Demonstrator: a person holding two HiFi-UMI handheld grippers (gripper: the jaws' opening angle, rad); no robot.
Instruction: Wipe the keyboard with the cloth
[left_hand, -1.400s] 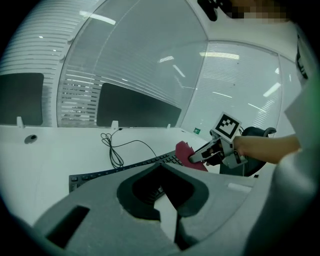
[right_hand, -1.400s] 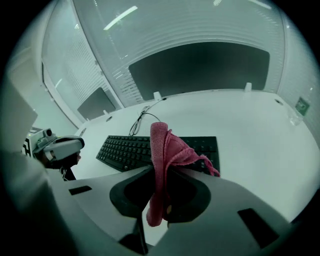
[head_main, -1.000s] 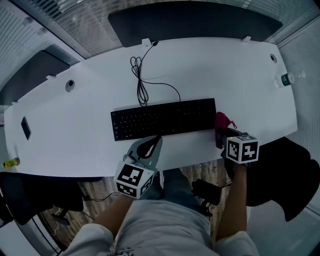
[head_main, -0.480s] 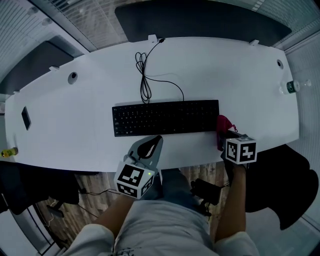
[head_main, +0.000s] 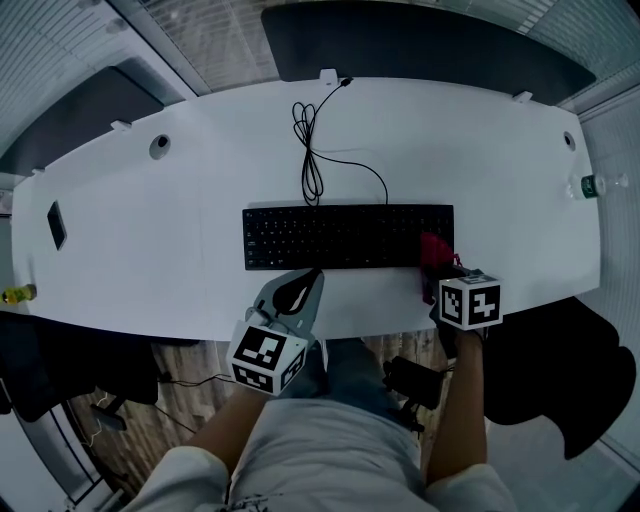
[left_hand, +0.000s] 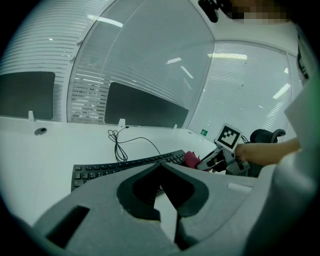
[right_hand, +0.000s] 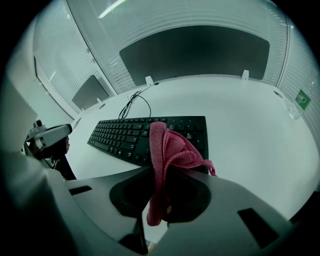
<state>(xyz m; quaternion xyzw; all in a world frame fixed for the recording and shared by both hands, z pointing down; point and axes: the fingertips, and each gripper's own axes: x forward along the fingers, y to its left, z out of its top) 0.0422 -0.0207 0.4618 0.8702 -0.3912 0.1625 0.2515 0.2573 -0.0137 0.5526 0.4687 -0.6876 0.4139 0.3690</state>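
A black keyboard (head_main: 348, 237) lies flat in the middle of the white table (head_main: 180, 250); it also shows in the left gripper view (left_hand: 120, 167) and the right gripper view (right_hand: 135, 135). My right gripper (head_main: 437, 270) is shut on a pink cloth (head_main: 434, 250), which hangs over the keyboard's right end. In the right gripper view the cloth (right_hand: 167, 147) is bunched between the jaws of the right gripper (right_hand: 160, 170). My left gripper (head_main: 316, 273) rests at the table's near edge just in front of the keyboard, shut and holding nothing (left_hand: 161, 165).
The keyboard's cable (head_main: 315, 160) coils toward the table's far edge. A dark phone (head_main: 57, 225) lies at the far left. A bottle (head_main: 595, 185) stands at the right edge. A black chair (head_main: 545, 370) sits below the right side.
My right gripper has carried the cloth left, from beside the keyboard onto its right end. The left gripper has kept its place.
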